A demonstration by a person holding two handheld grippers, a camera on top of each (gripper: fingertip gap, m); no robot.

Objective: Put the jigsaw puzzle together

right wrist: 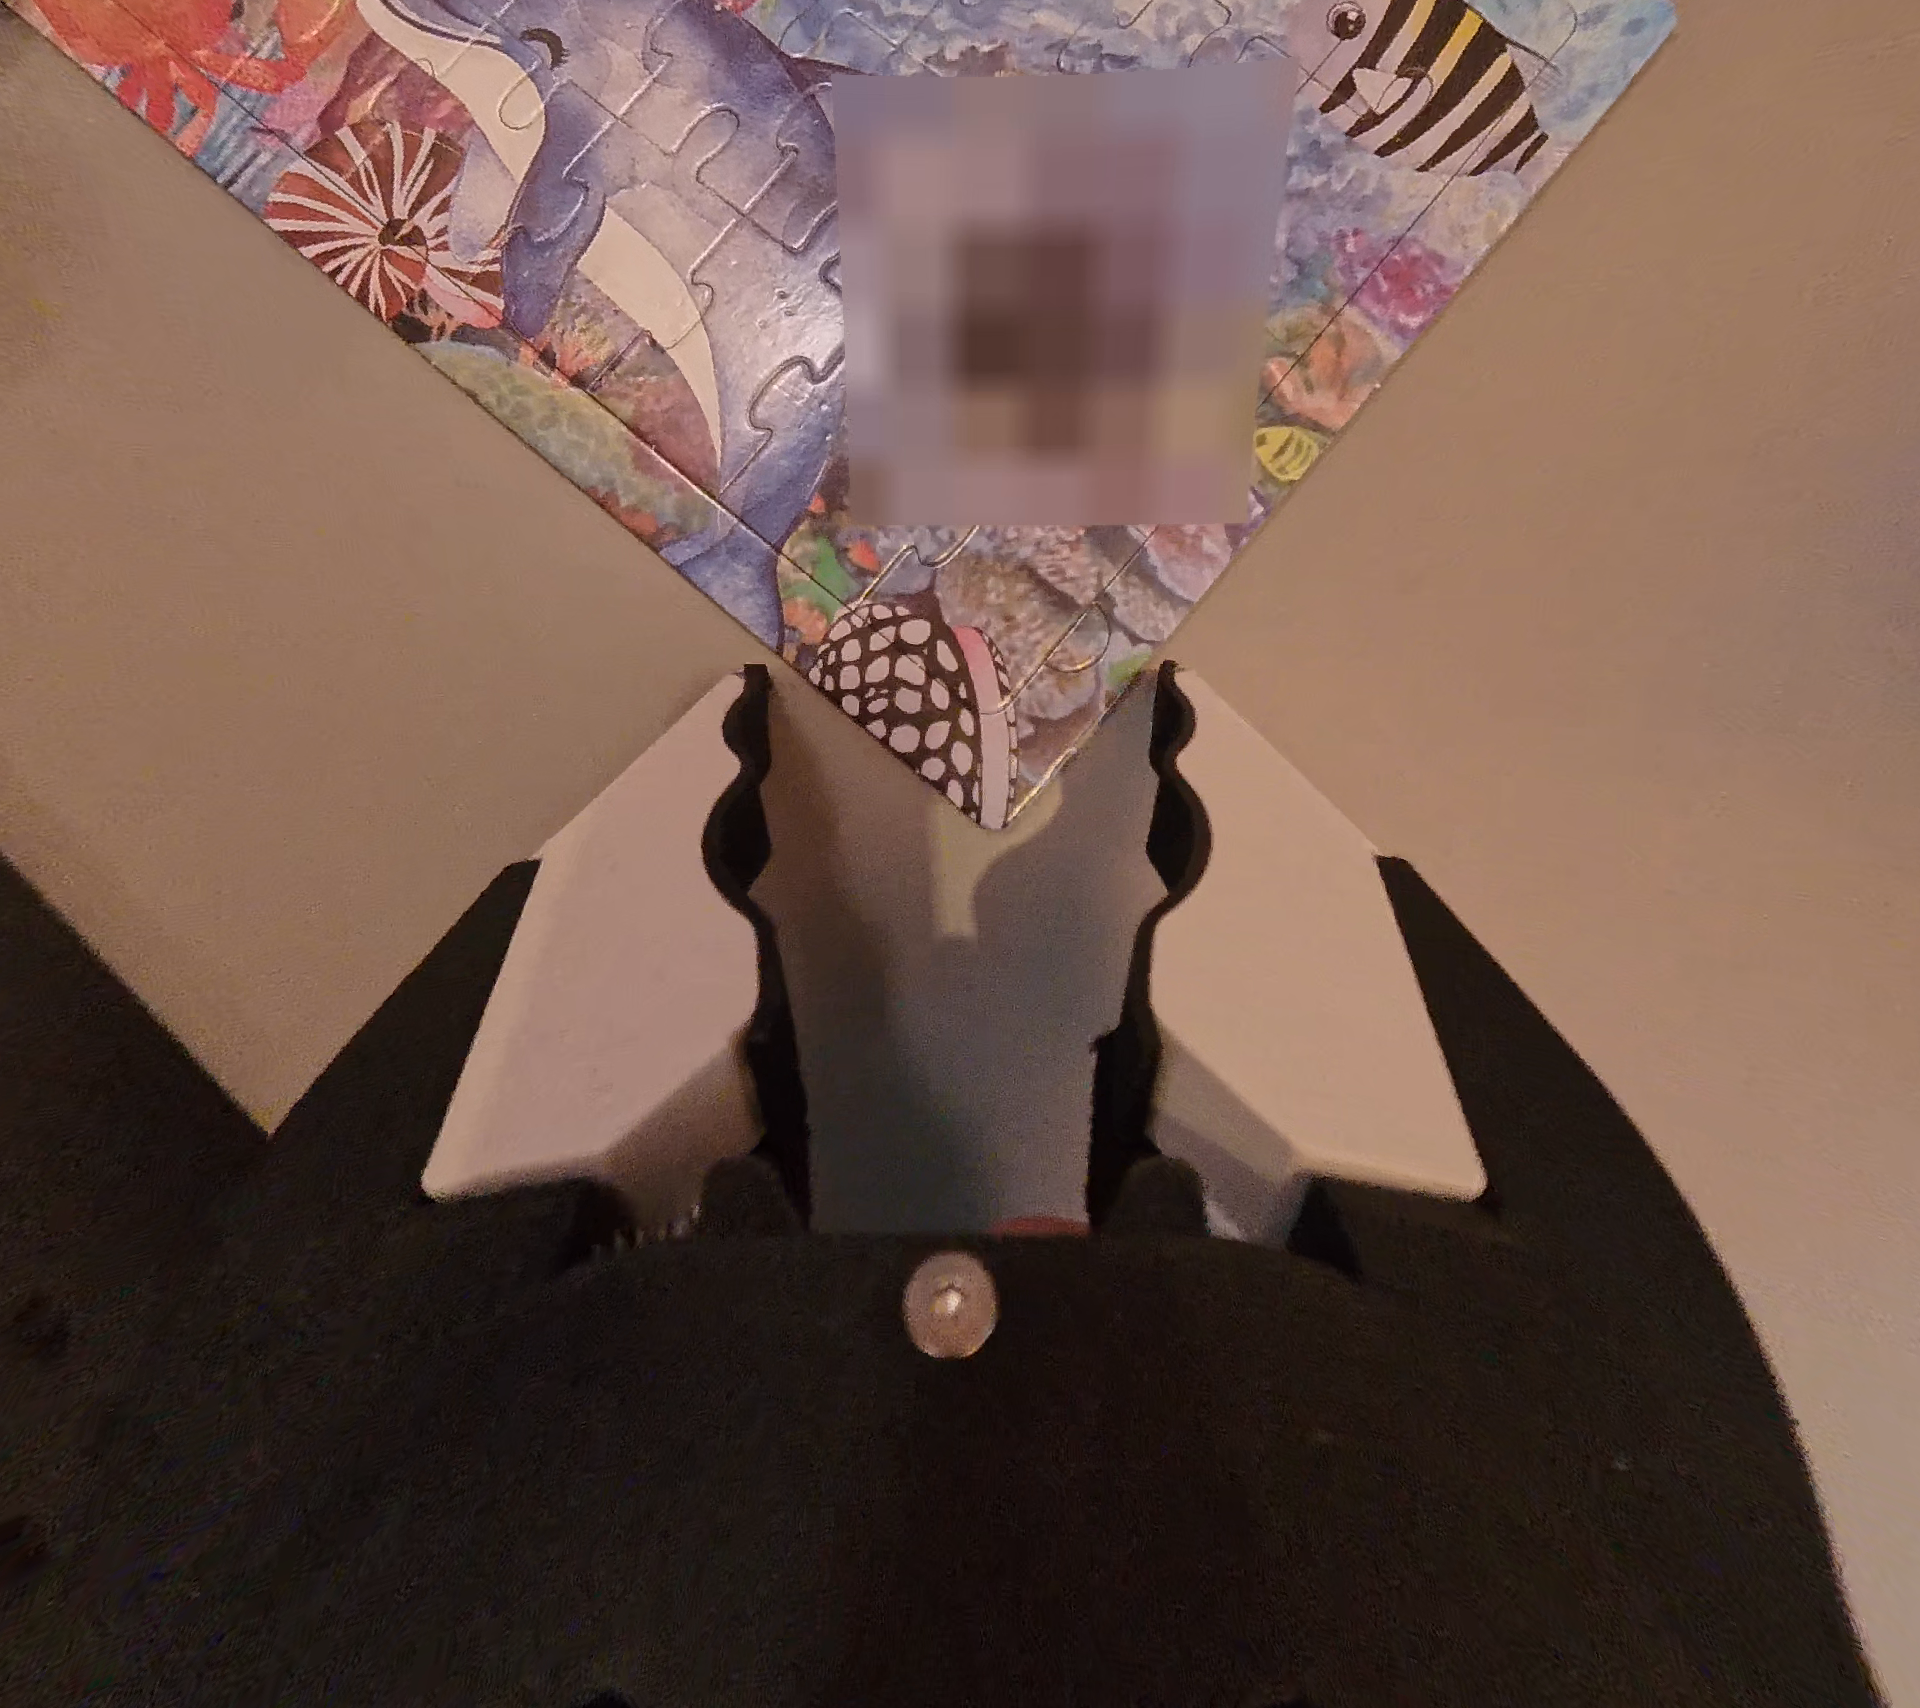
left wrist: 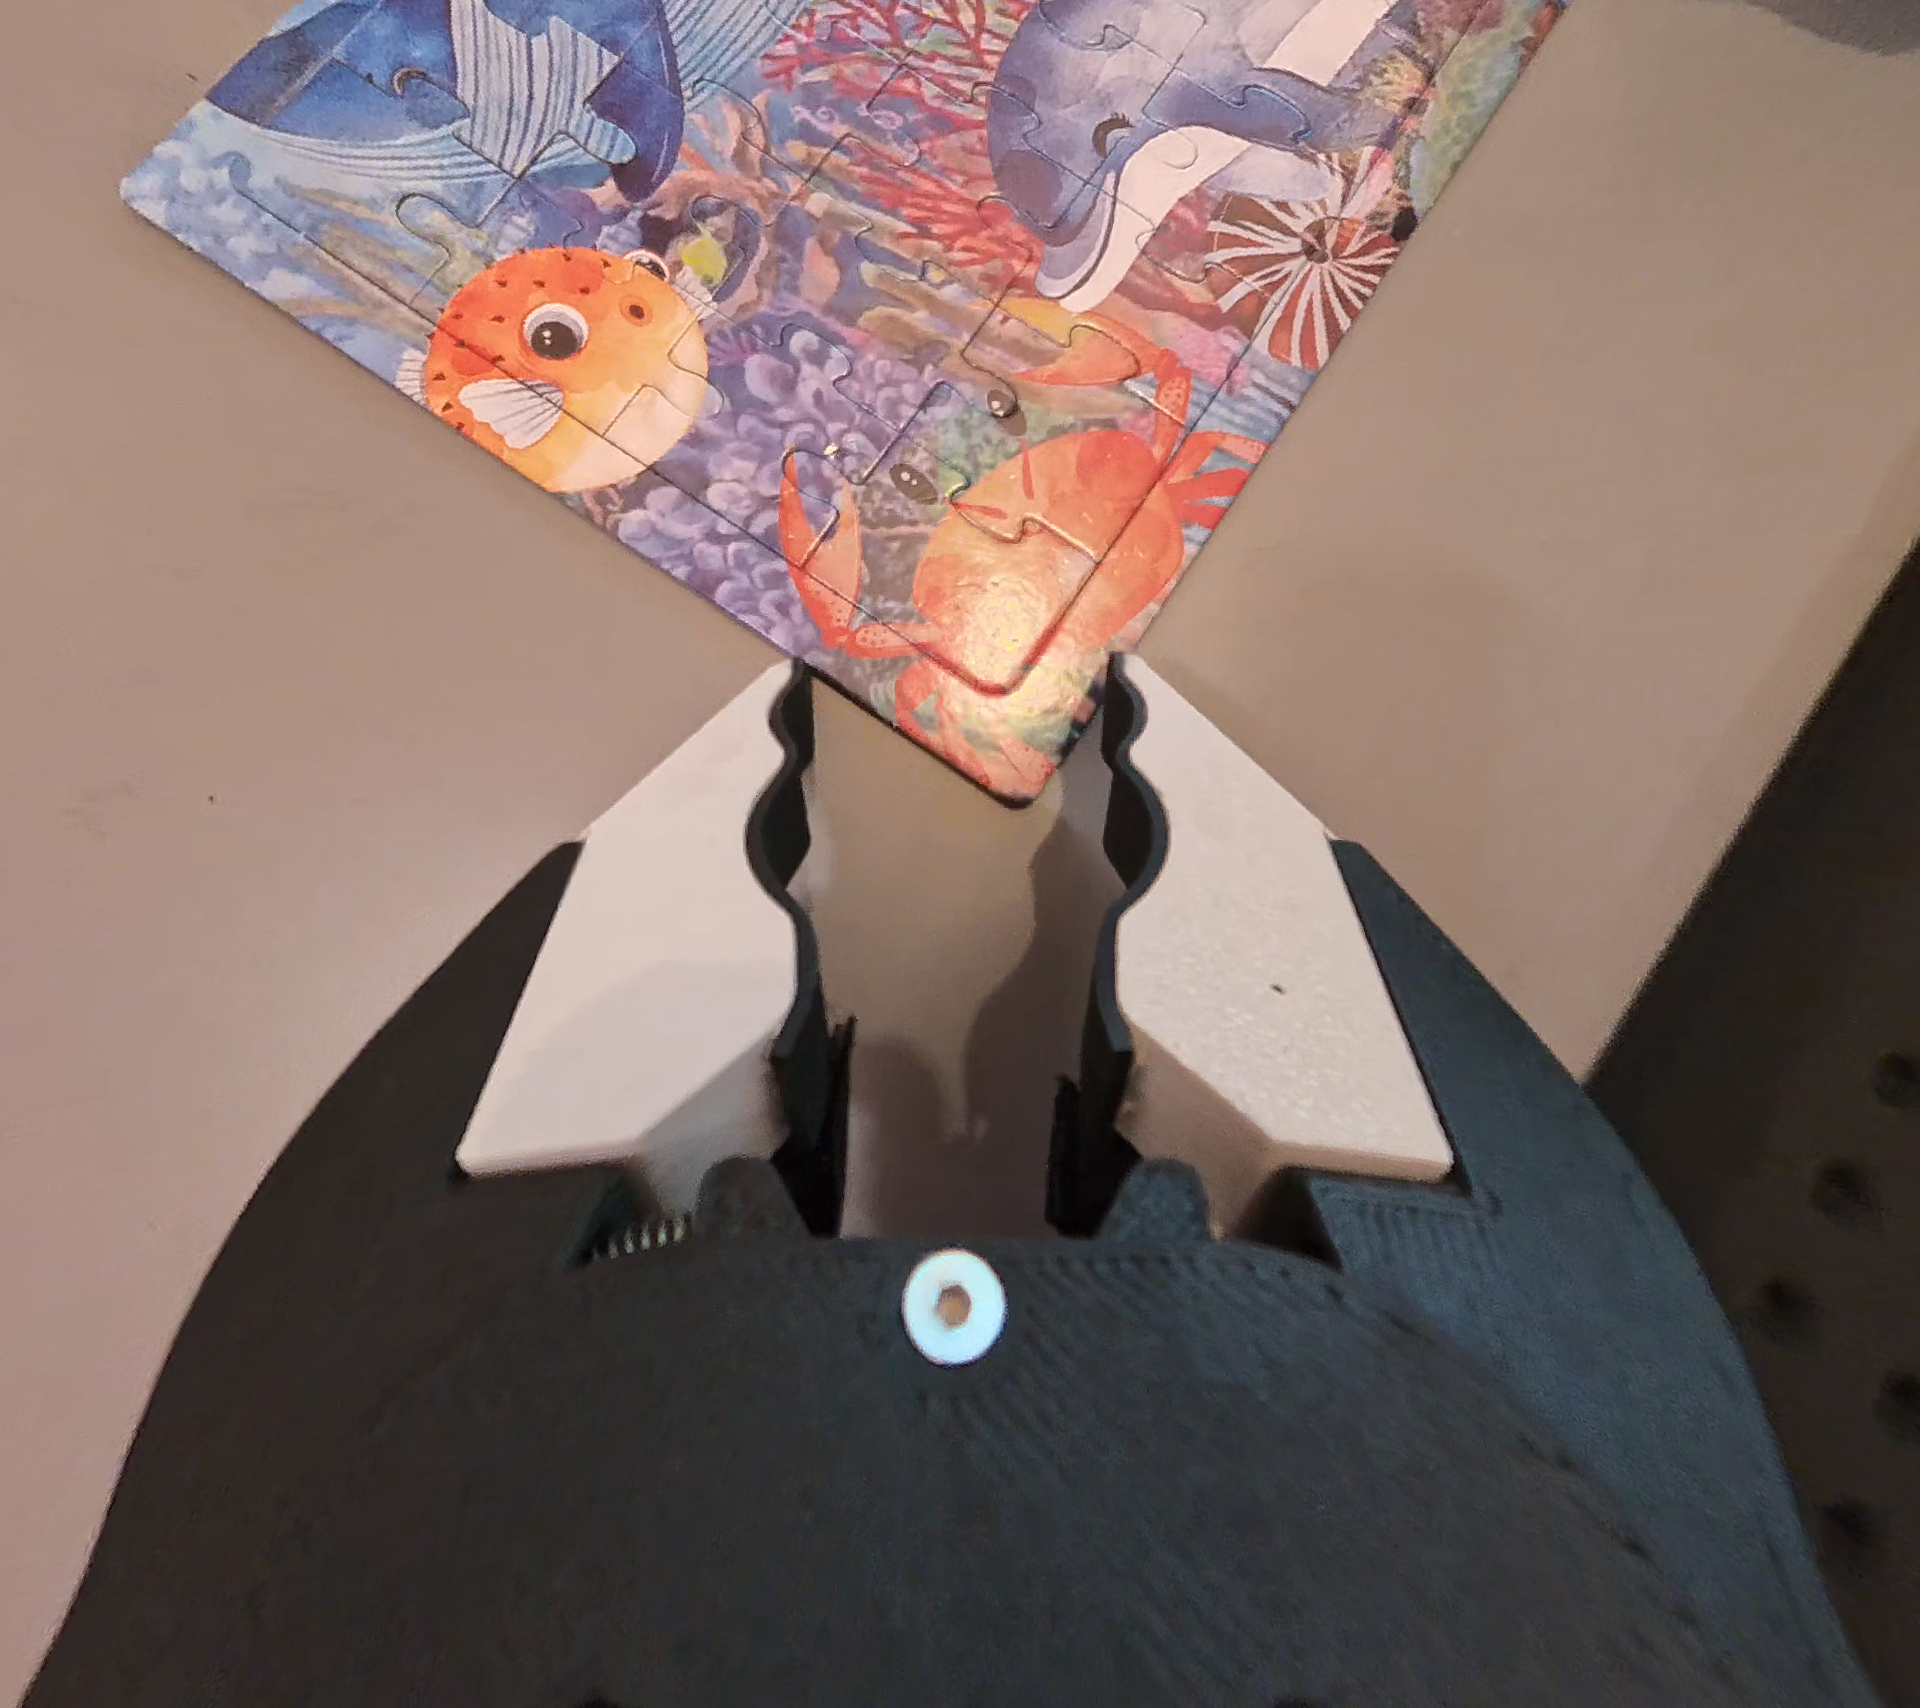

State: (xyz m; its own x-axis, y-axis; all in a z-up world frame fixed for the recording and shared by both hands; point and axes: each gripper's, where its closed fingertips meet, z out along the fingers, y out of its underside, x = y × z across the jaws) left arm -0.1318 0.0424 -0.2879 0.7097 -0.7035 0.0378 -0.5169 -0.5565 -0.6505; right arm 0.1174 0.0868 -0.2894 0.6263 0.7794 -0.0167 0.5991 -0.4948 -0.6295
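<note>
In my left wrist view, the jigsaw puzzle (left wrist: 831, 152) lies flat on a beige table (left wrist: 260, 619), filling the upper half of the frame and turned like a diamond. Its printed sea scene shows a blue whale at upper left, a dolphin at upper right, an orange pufferfish at centre left and an orange crab near the bottom corner. That crab corner pokes down between the tips of my left gripper (left wrist: 956, 682), whose jaws stand moderately apart and hold nothing. The pieces I can see look locked together. A dark surface with holes runs along the right edge of the frame.

In my right wrist view, the same puzzle (right wrist: 623, 204) fills the upper frame, again as a diamond. A spotted black-and-white creature sits at its bottom corner, which lies between the tips of my right gripper (right wrist: 961, 692). These jaws are also moderately apart, gripping nothing. A striped fish sits at upper right, an octopus above it.
</note>
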